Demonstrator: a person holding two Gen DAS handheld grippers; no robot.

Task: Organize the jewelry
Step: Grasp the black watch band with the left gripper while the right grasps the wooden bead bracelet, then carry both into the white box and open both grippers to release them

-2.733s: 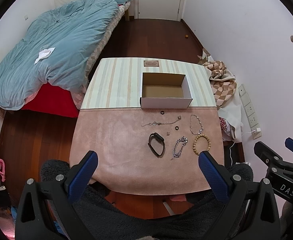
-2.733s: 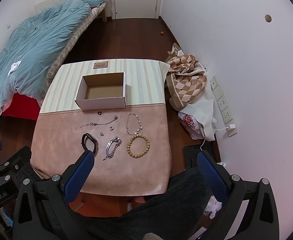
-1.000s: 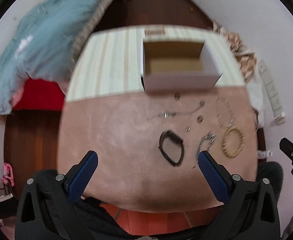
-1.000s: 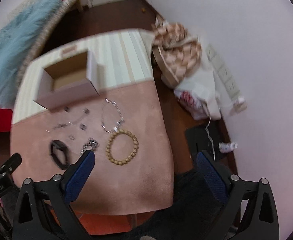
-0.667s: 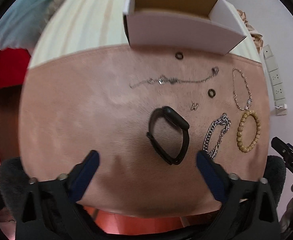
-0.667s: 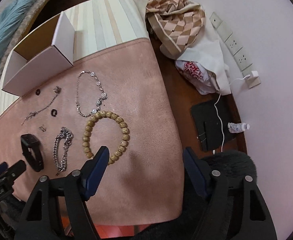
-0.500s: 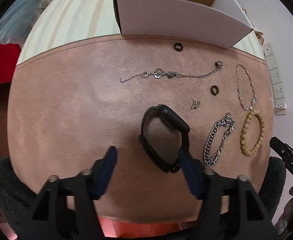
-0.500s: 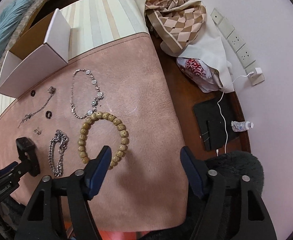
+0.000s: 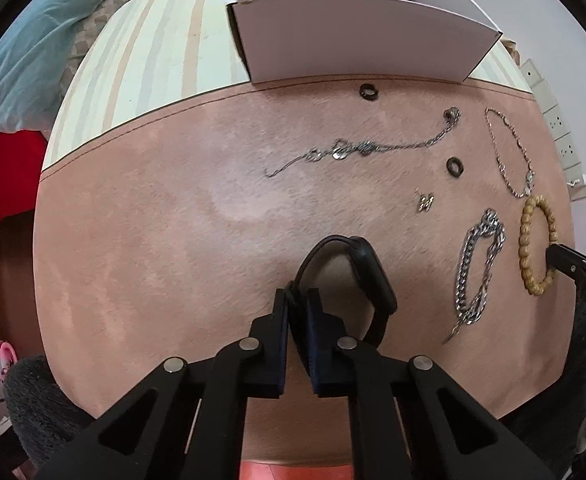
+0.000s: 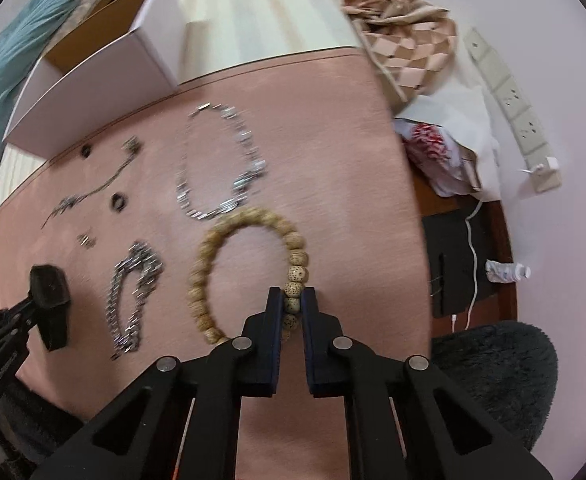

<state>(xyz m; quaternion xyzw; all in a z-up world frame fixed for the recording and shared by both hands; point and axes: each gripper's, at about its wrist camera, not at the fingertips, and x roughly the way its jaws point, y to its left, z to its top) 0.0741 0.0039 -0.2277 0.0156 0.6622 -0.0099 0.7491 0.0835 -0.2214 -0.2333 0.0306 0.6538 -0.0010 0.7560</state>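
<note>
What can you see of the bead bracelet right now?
The bead bracelet is a closed loop of round tan beads that look wooden and speckled. It lies flat on the pink mat, just below the thin silver bracelet and right of the chunky chain. The right gripper has just closed on its near-right beads, pads pressing either side.

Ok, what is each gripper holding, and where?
Left gripper: black wristband, pinched at its thin strap. Right gripper: tan wooden bead bracelet, clamped on one bead at its near side.
</note>
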